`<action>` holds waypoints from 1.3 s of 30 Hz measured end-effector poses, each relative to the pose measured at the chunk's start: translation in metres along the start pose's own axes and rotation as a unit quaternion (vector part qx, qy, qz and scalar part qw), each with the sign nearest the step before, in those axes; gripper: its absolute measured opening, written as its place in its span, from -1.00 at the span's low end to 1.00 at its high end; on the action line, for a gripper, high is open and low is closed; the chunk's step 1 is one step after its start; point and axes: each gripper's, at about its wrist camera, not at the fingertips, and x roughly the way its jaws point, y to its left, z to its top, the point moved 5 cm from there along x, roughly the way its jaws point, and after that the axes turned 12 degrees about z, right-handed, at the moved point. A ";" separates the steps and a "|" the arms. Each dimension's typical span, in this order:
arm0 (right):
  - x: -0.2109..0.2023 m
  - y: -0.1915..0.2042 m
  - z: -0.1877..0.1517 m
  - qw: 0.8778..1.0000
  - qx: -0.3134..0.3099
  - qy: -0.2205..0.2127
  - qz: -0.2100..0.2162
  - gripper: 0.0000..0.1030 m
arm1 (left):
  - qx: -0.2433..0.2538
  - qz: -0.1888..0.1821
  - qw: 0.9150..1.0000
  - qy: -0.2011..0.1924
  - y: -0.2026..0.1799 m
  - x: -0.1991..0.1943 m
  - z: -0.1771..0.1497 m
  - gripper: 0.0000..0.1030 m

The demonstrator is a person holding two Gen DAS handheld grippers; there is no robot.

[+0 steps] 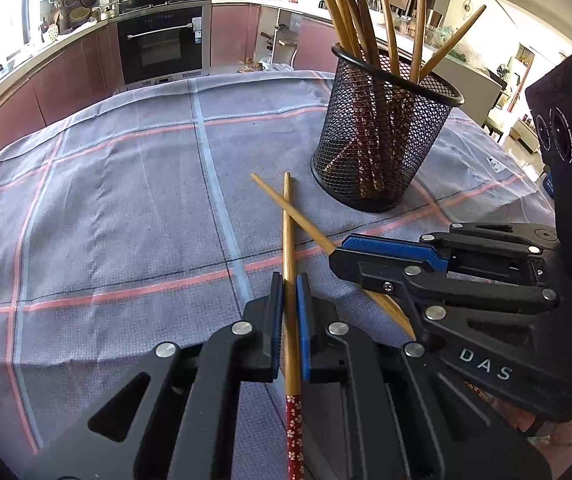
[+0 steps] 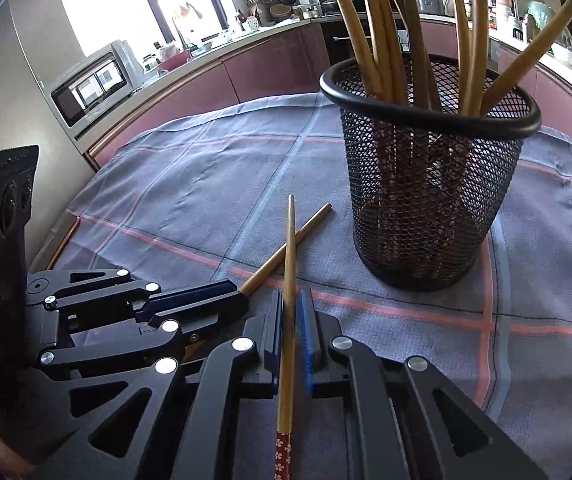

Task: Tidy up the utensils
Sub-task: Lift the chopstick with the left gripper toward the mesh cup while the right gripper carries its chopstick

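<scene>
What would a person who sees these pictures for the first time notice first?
First, the two crossed bamboo chopsticks with red flowered ends low in the middle: the left gripper is shut on one chopstick, the right gripper on the other chopstick. Behind them to the right, the black wire-mesh cup full of chopsticks stands on the grey checked tablecloth.

White letters "DAS" stand on the right gripper (image 1: 336, 258) body.
</scene>
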 end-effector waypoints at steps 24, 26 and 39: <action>-0.086 0.009 0.020 0.994 -0.026 -0.107 0.025 -0.89 | -0.032 -0.077 0.995 -0.056 0.001 -0.058 0.025 -0.86; -0.094 0.010 0.021 0.993 -0.027 -0.116 0.024 -0.89 | -0.032 -0.080 0.994 -0.063 0.000 -0.065 0.025 -0.86; -0.118 0.013 0.029 0.988 -0.033 -0.147 0.022 -0.89 | -0.029 -0.083 0.991 -0.103 -0.003 -0.096 0.032 -0.86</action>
